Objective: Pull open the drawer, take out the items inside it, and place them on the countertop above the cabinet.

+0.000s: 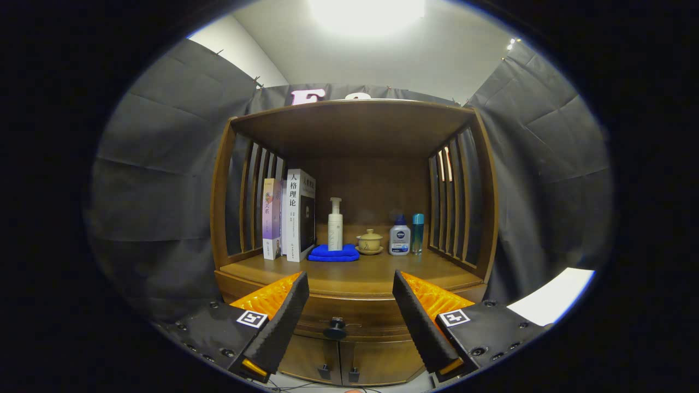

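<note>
The gripper (350,305) is spread wide and holds nothing, low in the frame. The closed drawer (349,316) with its dark knob (335,329) sits between the fingers, under the countertop (355,273) at centre.

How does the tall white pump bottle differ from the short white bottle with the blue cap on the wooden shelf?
The tall white pump bottle is slim, ends in a pump head and stands on a folded blue cloth. The short white bottle with the blue cap is squat, bears a blue label and stands on the bare wooden shelf. Both stand upright, well beyond the open gripper.
</note>
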Demonstrator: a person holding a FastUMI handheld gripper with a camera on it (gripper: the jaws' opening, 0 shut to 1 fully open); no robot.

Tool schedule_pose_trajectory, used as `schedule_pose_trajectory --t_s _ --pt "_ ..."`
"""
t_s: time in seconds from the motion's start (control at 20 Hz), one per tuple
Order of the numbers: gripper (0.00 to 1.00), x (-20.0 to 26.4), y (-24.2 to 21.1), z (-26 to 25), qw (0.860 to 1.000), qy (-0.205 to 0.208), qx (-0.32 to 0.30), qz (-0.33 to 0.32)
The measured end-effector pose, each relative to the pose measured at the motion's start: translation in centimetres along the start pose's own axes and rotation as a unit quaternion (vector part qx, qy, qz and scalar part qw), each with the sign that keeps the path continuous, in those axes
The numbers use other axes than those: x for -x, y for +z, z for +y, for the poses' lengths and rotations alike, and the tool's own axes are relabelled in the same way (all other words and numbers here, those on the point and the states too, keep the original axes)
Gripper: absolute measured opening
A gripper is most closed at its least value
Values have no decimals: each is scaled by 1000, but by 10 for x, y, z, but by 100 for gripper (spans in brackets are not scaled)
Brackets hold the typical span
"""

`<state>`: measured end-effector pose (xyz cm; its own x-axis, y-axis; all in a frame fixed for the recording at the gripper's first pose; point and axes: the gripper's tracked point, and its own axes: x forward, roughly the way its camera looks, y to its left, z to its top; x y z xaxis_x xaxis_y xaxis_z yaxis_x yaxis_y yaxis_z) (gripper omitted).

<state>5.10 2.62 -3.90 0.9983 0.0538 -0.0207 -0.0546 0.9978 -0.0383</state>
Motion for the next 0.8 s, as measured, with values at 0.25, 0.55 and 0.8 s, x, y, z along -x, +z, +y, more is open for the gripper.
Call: schedule_pose_trajectory --t_s 0.25,0.55,0.8 --pt "98 -28 -32 8 1000 5 7 24" --pt "98 -55 -82 21 998 19 -11 65" --pt "98 -71 -122 18 995 8 -11 94"
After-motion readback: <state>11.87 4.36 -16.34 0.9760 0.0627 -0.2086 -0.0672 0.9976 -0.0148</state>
